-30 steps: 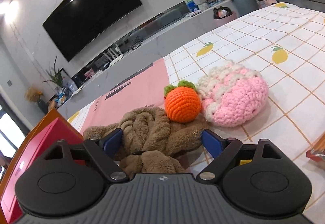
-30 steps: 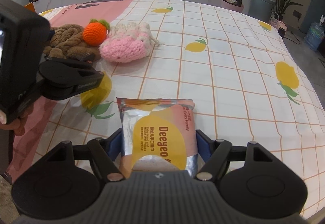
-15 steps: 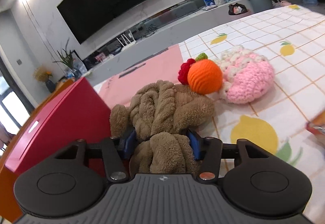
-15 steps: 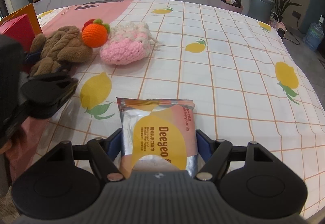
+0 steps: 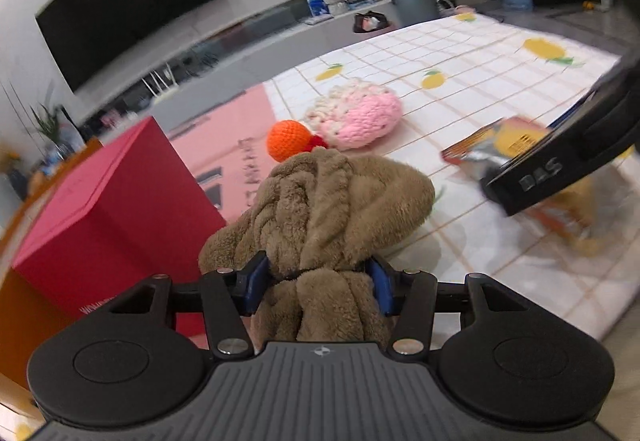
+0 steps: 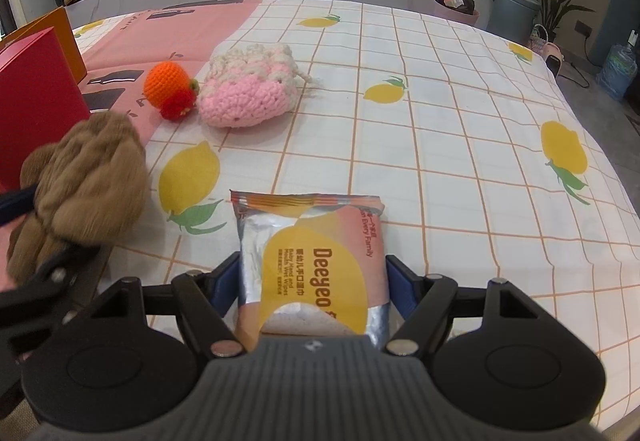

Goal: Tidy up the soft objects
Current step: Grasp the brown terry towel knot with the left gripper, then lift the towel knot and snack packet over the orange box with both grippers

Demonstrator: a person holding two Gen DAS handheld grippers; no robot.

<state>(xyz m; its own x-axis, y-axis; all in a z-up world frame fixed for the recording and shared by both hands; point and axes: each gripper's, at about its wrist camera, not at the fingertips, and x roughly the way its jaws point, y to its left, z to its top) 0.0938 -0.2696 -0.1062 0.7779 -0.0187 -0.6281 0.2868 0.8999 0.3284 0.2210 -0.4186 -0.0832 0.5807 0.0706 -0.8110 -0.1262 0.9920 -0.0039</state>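
Left gripper: jaws pinching the brown plush toy; the blue pads press into its narrow middle. They closed onto it within the last second.
Brown plush toy: lifted clear of the surface, in front of the red box; in the right wrist view it hangs at the left edge.
Right gripper: jaws pinching the wet wipes pack, one blue pad against each long side.
Wet wipes pack: flat on the lemon-print cloth, its near end between the jaws.
Orange crochet fruit: on the cloth, touching a small red crochet piece.
Pink crochet pouch: on the cloth, just beside the orange crochet fruit.
Red box: at the left edge of the cloth, beside the lifted toy.
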